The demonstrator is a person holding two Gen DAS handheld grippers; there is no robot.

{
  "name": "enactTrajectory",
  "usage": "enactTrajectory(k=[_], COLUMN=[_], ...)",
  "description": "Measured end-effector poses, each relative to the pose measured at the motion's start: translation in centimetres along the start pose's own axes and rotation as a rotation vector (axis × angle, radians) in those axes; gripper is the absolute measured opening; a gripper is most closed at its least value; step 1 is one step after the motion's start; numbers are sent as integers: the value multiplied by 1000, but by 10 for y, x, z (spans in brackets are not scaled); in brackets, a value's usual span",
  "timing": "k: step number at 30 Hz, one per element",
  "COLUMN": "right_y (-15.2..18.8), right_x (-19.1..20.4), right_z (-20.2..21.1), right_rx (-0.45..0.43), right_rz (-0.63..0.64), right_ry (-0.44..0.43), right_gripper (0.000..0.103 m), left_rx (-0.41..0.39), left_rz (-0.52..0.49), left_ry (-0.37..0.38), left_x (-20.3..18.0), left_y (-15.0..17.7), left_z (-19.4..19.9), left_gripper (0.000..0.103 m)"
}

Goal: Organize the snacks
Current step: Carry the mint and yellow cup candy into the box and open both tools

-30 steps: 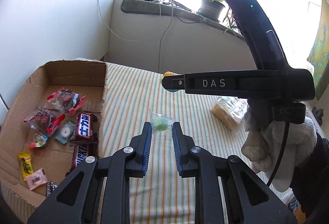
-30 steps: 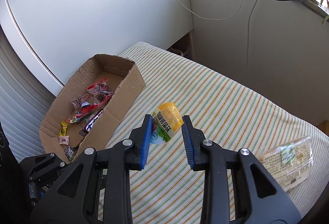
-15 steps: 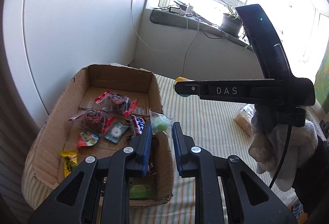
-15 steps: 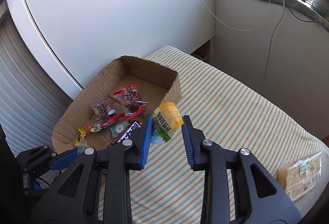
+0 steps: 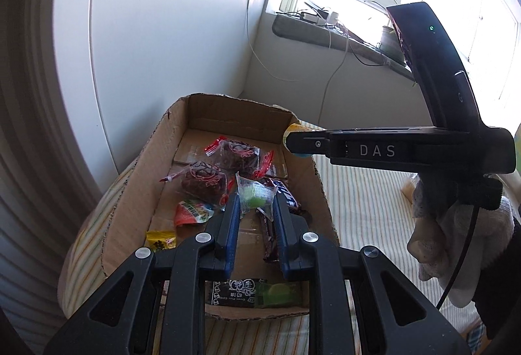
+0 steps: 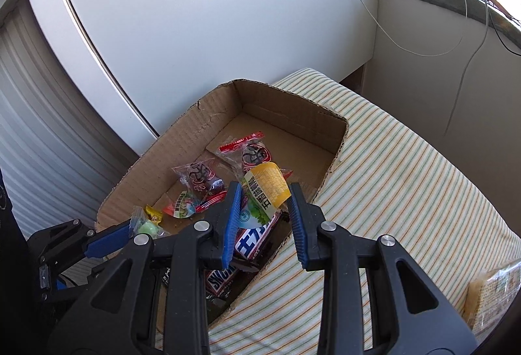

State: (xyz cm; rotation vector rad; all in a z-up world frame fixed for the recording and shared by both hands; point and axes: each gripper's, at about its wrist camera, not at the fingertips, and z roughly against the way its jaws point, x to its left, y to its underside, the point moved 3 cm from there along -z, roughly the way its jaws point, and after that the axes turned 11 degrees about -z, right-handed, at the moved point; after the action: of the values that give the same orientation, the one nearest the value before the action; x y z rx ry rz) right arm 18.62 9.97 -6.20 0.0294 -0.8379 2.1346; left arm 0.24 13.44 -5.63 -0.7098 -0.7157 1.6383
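My left gripper (image 5: 255, 206) is shut on a small green jelly cup (image 5: 255, 197) in clear wrap, held above the open cardboard box (image 5: 146, 153). My right gripper (image 6: 265, 203) is shut on a yellow and green snack packet (image 6: 265, 187), held over the box's right wall (image 6: 338, 143). Wrapped sweets lie in the box, among them two red-edged dark ones (image 5: 203, 180) and chocolate bars (image 6: 254, 237). In the left wrist view the right gripper (image 5: 291, 143) shows from the side, with the packet's yellow tip (image 5: 293, 128) past it. The right wrist view shows the left gripper (image 6: 130, 229) low on the left, holding the jelly cup (image 6: 148, 228).
The box stands at the left end of a striped cloth surface (image 6: 407, 192), close to a white wall. A pale cracker pack (image 6: 491, 290) lies on the cloth at the right. A gloved hand (image 5: 456, 241) holds the right gripper. A window sill with cables (image 5: 325, 26) lies beyond.
Both grippers have moved left from over the striped cloth to above the box, each keeping its snack. The box now fills the middle of both views.
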Motion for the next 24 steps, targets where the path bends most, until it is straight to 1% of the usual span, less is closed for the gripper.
enactTrajectory(k=[6,11,20,21,23,24], right_y=[1,2,1,1,0,0], right_x=[3,8,10,10,8,7], right_z=[-4,-7,-3,-3,-1,0], right_rx=[12,16,2,0,0,-2], right_rz=[7,17,23,22,18,18], right_ry=[-8,-11,-6,-5,-4,-3], right_gripper=[31,33,33,33,34,39], left_rx=[6,12,17,18,18,18], left_rz=[3,6,6,5,2,-2], left_ry=[-3,-6,-22,-23,-36,-43], left_x=[1,2,3,3,3,3], left_y=[1,0,-1,-2,-2,-2], left_z=[-2,-3,-6,-6,-7,-7], left_gripper=[19,20,22,25,34,37])
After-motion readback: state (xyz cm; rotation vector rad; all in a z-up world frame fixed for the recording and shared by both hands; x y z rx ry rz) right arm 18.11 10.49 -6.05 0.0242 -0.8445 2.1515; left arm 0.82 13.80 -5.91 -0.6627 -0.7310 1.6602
